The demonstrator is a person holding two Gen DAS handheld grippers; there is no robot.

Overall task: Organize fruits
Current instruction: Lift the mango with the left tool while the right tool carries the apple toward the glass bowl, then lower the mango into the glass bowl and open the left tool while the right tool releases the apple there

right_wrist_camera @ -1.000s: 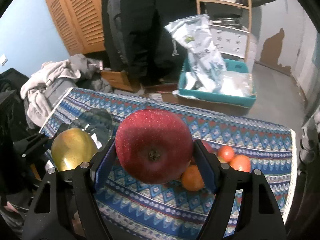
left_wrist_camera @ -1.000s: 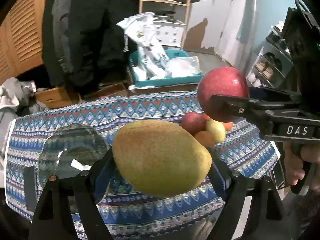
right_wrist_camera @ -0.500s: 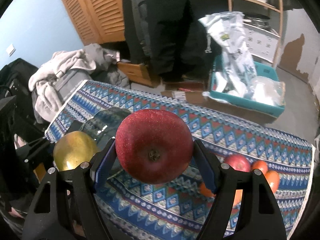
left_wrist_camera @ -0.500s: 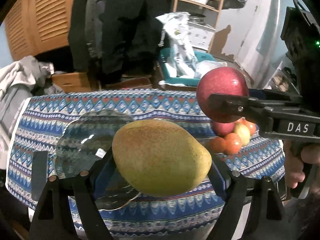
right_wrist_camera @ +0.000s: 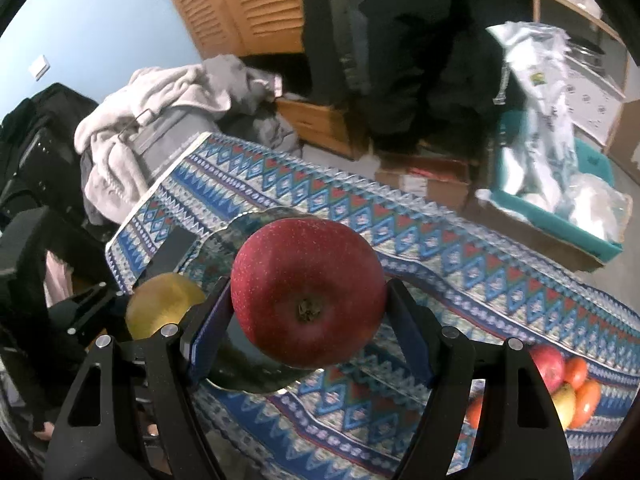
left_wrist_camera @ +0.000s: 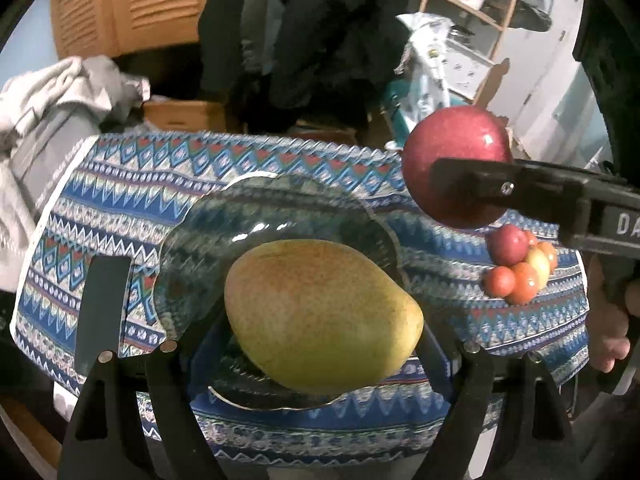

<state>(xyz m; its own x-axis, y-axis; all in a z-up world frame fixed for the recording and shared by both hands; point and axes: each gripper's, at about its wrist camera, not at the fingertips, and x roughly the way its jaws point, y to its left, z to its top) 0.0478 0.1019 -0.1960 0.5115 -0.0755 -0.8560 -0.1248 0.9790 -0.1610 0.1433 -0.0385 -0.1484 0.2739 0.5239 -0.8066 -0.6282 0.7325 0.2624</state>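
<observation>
My left gripper is shut on a yellow-green mango and holds it above the near part of a clear glass plate. My right gripper is shut on a red apple, held above the plate's right side. The apple also shows in the left wrist view, and the mango in the right wrist view. A pile of small red, orange and yellow fruits lies on the patterned tablecloth to the right.
A dark flat object lies on the cloth left of the plate. Beyond the table are a pile of grey clothes, a teal bin with bags, wooden drawers and a shelf.
Both grippers have moved left with their fruits. The plate now lies under the mango and apple, and the fruit pile has slid to the right edge of both views.
</observation>
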